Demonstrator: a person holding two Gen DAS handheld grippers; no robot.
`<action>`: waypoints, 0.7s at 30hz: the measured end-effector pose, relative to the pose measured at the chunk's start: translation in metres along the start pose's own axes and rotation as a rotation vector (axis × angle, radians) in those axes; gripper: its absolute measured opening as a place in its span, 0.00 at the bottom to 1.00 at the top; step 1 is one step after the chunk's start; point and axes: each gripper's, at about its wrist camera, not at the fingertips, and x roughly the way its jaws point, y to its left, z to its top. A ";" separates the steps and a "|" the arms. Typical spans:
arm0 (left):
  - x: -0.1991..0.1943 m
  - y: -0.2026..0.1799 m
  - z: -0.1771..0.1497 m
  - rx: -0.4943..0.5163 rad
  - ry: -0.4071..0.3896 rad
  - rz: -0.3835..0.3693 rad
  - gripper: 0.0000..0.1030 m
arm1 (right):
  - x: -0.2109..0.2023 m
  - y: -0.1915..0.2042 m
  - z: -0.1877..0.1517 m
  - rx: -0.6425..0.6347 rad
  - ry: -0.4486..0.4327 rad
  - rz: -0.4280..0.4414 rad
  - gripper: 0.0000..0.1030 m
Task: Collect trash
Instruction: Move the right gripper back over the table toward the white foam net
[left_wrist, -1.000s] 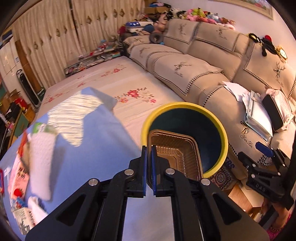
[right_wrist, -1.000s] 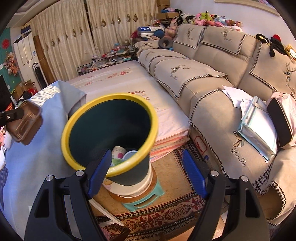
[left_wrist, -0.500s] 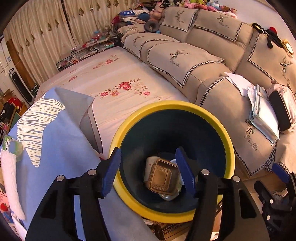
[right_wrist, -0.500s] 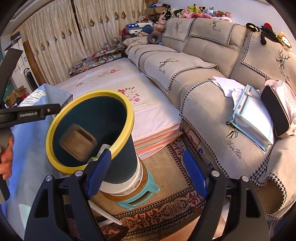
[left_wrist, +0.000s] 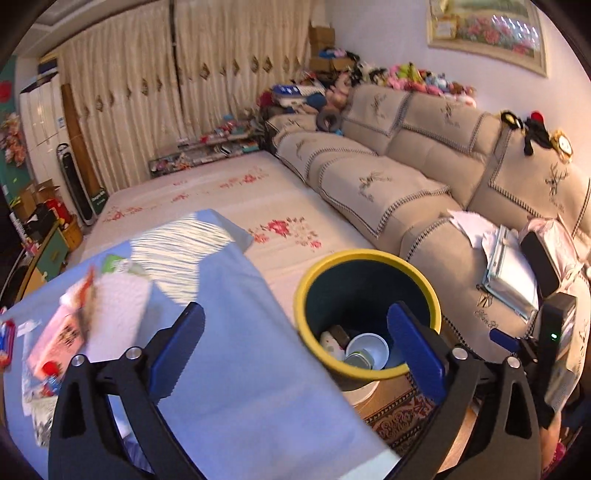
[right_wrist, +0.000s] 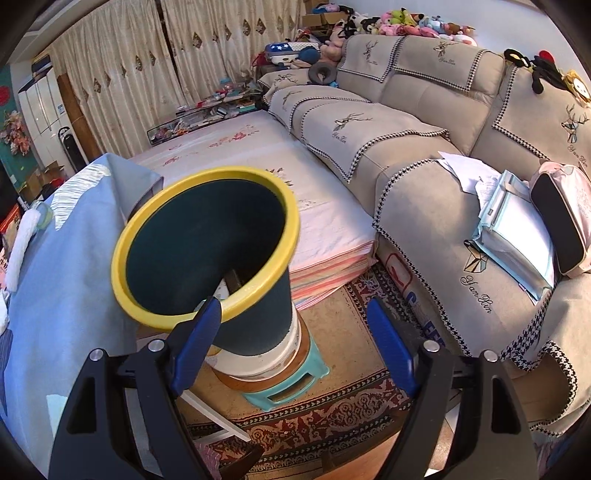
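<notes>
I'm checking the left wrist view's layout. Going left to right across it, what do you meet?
Pink snack packet → white paper towel → blue tablecloth → yellow-rimmed trash bin → papers on the sofa → right gripper.

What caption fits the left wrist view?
Open left gripper above blue cloth, beside yellow-rimmed bin holding trash.

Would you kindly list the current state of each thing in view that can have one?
Left gripper: open, empty.
Right gripper: open, empty.
Dark green bin with yellow rim: upright, lidless, holding trash.
White paper cup: inside the bin, mouth up.
Light blue tablecloth: spread over the table.
</notes>
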 end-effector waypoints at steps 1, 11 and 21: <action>-0.012 0.008 -0.005 -0.014 -0.014 0.012 0.95 | -0.002 0.004 0.000 -0.005 -0.004 0.004 0.75; -0.130 0.121 -0.088 -0.168 -0.090 0.271 0.95 | -0.027 0.069 0.001 -0.110 -0.044 0.087 0.76; -0.197 0.232 -0.189 -0.408 -0.050 0.512 0.95 | -0.047 0.189 -0.002 -0.302 -0.032 0.264 0.79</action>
